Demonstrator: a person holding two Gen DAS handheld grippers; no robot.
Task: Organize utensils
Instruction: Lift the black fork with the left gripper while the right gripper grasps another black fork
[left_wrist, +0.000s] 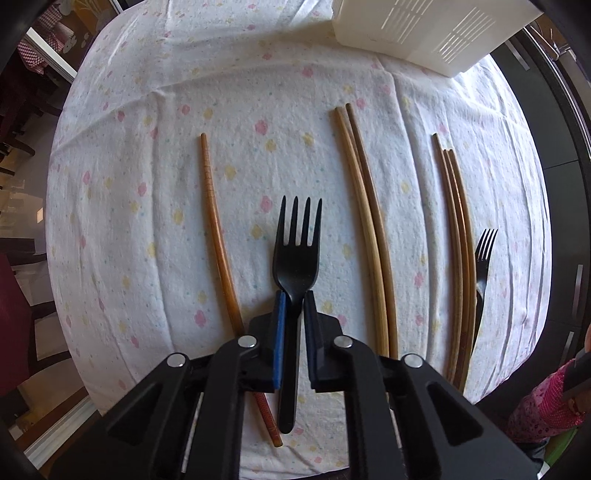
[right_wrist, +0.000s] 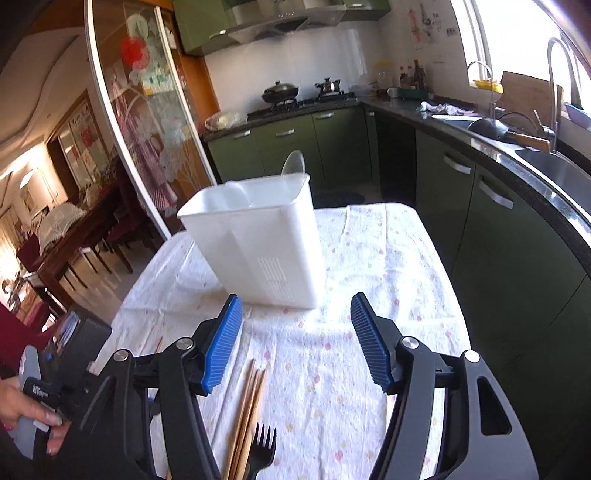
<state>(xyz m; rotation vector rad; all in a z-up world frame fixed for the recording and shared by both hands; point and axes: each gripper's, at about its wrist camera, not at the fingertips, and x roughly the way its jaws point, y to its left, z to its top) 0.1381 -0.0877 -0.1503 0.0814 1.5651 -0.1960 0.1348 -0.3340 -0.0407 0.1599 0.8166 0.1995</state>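
Left wrist view looks straight down on the left hand-held gripper (left_wrist: 293, 306), whose pads are clamped on the neck of a black plastic fork (left_wrist: 296, 258) lying flat on the flower-print cloth (left_wrist: 155, 177) that covers the surface; its tines point toward the white utensil holder (left_wrist: 424, 33) at the far edge. Left of this fork lies 1 reddish-brown chopstick (left_wrist: 214, 221), its lower end passing under the gripper body. Right of the fork lie 2 pale chopsticks (left_wrist: 364, 221) touching side by side, and further right a bundle of 3 darker chopsticks (left_wrist: 458, 229) with a second black fork (left_wrist: 484, 266) just beside them, partly tucked under

Right wrist view shows the right hand-held gripper (right_wrist: 295, 328) tilted down over the cloth, its blue ribbed pads (right_wrist: 221, 347) standing well apart with nothing between them. Beyond it the utensil holder stands upright on the cloth with a clear plastic spoon (right_wrist: 294, 162) sticking out of its back compartment. Nearer than the holder, chopsticks and fork tines show at the bottom edge. A hand (right_wrist: 27, 417) grips the left device's handle at the lower left
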